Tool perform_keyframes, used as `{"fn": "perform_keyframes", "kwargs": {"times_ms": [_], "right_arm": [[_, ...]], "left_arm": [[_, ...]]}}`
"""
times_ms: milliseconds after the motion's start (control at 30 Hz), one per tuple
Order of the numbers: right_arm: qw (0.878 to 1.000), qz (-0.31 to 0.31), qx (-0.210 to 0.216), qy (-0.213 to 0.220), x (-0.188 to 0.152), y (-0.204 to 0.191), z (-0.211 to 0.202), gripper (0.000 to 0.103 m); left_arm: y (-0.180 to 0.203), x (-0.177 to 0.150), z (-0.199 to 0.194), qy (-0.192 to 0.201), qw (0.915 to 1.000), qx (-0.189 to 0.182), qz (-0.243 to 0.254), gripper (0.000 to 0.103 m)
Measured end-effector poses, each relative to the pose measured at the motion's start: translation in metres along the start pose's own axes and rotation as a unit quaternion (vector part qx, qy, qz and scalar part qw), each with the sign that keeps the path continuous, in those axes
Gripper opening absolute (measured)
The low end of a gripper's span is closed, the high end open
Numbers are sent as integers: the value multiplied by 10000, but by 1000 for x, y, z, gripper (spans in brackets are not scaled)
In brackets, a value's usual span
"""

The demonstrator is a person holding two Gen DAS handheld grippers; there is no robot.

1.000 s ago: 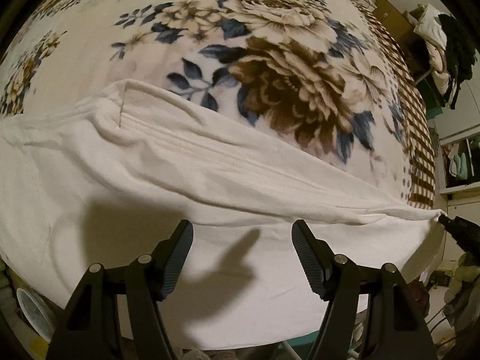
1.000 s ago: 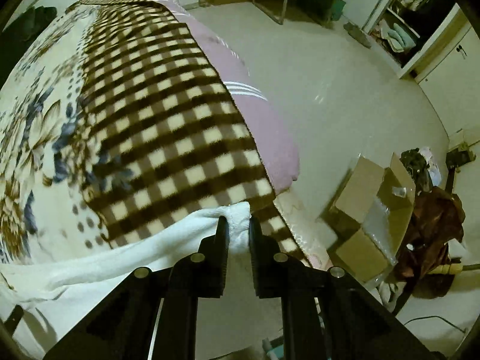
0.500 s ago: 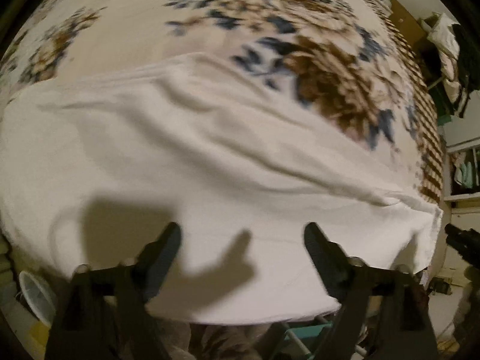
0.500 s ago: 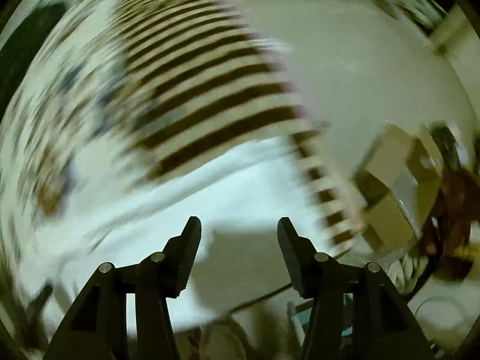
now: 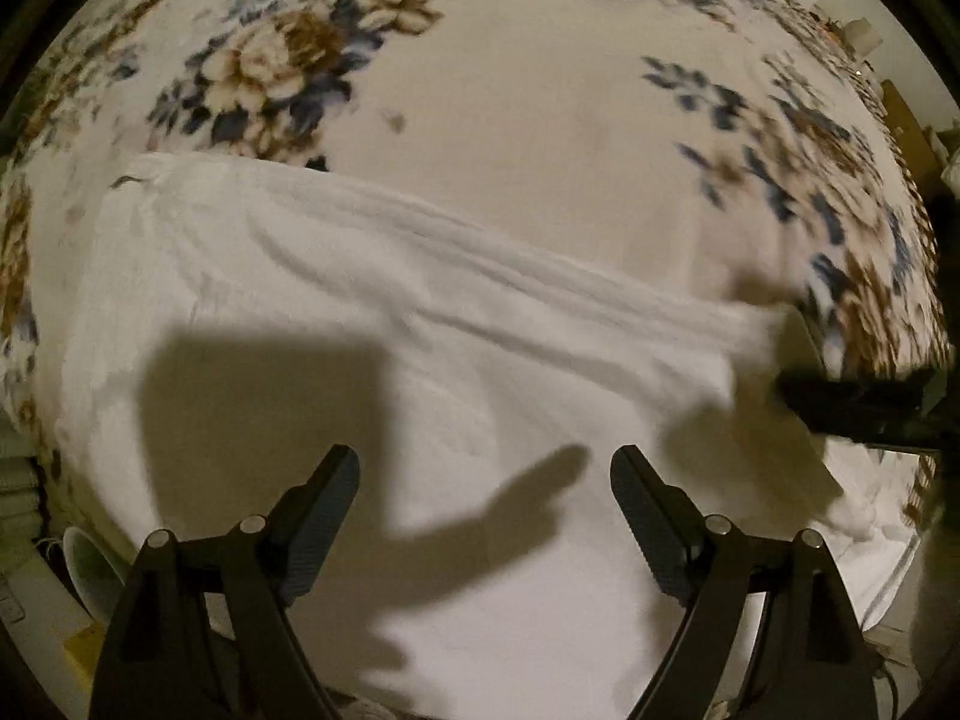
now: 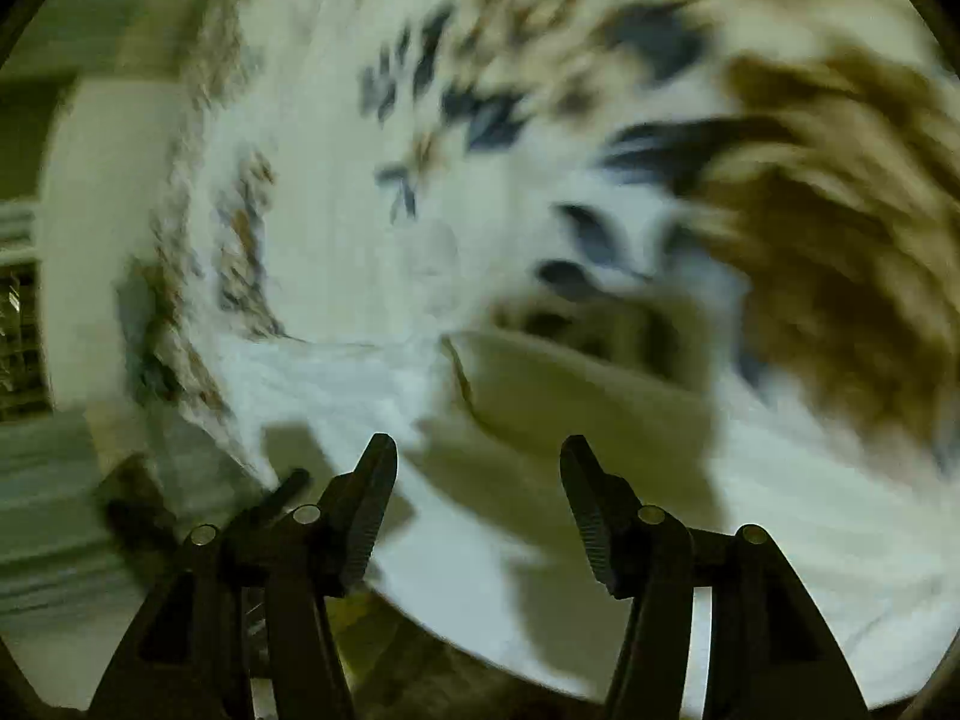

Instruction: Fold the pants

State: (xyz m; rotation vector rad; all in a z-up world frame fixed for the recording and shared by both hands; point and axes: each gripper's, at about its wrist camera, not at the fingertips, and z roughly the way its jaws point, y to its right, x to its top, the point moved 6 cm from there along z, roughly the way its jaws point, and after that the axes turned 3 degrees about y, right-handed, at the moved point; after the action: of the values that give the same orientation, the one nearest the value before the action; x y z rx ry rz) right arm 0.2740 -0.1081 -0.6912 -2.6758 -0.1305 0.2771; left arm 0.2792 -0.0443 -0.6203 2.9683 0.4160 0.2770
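Note:
White pants (image 5: 372,300) lie spread across a floral blanket (image 5: 540,90) on a bed, with long creases running left to right. My left gripper (image 5: 485,480) is open and empty, hovering above the near part of the cloth. My right gripper (image 6: 478,468) is open and empty above the same white pants (image 6: 336,384); its view is heavily blurred. The right gripper also shows as a dark blurred shape at the right of the left wrist view (image 5: 852,402), over the pants' right end.
The floral blanket (image 6: 780,192) covers the bed beyond the pants. A white bowl-like object (image 5: 90,570) sits below the bed edge at the lower left. Room clutter shows at the far right edge, blurred.
My right gripper let go of the pants' end, opened, and swung left over the bed. My left gripper stayed open and shifted its view left along the pants.

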Motion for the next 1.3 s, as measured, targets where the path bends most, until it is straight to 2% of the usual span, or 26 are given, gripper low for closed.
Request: {"fn": "perform_keyframes", "kwargs": {"times_ms": [67,100,133,167,267,300,367,433,467,533,567,600,667,733,767,800,833,933,1033,1067,1100,1133,1167,1200,1267,1300], "right_arm": [[9969,-440,-533,-367,0,-5,18,57],[9934,-701,-805,-416,-2,-10,19,34],[9917,-790,-924,-423,-4,-11,17,15],[9921,-737,-961,-313,-3,-11,10,5],[9925,-250,-1110,437,16,6,-28,0],[9904,-23,-1239,620,23,20,-41,0],[9948,349,-769,576,25,32,-53,0],[9967,345,-510,522,23,27,-65,2],[9976,196,-489,440,17,24,-69,8],[9979,-86,-586,257,0,23,-73,42],[9973,-238,-679,165,-7,22,-70,64],[9956,-398,-843,42,-13,24,-65,67],[9914,-581,-1159,-188,-25,32,-58,67],[9874,-782,-1354,-260,-27,38,-50,63],[9857,-848,-1442,-219,-28,39,-48,41],[9843,-824,-1549,-185,-27,45,-48,6],[9839,-713,-1636,-92,-25,51,-49,1],[9856,-480,-1598,263,-18,64,-66,0],[9913,-496,-1189,273,-19,62,-80,1],[9929,-596,-1021,110,-25,59,-82,4],[9922,-716,-1023,-7,-29,57,-81,13],[9898,-870,-1128,-81,-35,57,-79,22],[9860,-1046,-1292,-141,-40,58,-76,41],[9806,-1229,-1511,-194,-43,59,-70,47],[9743,-1351,-1779,-302,-48,66,-63,47],[9740,-1344,-1806,-245,-44,67,-60,39]], "left_arm": [[-6,6,6,-118,9999,-72,-28,85],[-8,8,6,-132,9998,-130,-39,85],[-9,11,6,-153,9997,-188,-47,85],[-10,12,5,-195,9995,-242,-57,85],[-14,19,-2,-237,9989,-384,-90,85],[-13,21,-5,-254,9988,-407,-80,85],[-11,25,-10,-282,9984,-489,-87,85],[-6,27,-17,-248,9983,-523,-24,85],[-3,27,-19,-218,9984,-517,36,85],[5,31,-21,-173,9984,-500,198,85],[10,33,-20,-217,9981,-526,253,85],[16,36,-16,-313,9972,-628,264,85],[28,38,-10,-509,9953,-820,117,85],[38,39,-1,-840,9891,-1182,-245,85],[45,39,7,-1047,9836,-1406,-427,85],[51,40,12,-1136,9815,-1467,-466,85],[54,40,14,-1152,9816,-1458,-444,85],[71,48,19,-1021,9862,-1303,-71,85],[77,49,22,-951,9881,-1175,278,85],[79,50,24,-953,9885,-1123,357,85],[82,50,29,-969,9885,-1095,377,85],[81,50,31,-969,9886,-1089,374,85],[81,51,32,-967,9888,-1078,369,85],[82,52,34,-969,9890,-1065,349,85],[82,54,34,-949,9893,-1050,356,85],[81,54,33,-933,9895,-1036,375,85]]}}
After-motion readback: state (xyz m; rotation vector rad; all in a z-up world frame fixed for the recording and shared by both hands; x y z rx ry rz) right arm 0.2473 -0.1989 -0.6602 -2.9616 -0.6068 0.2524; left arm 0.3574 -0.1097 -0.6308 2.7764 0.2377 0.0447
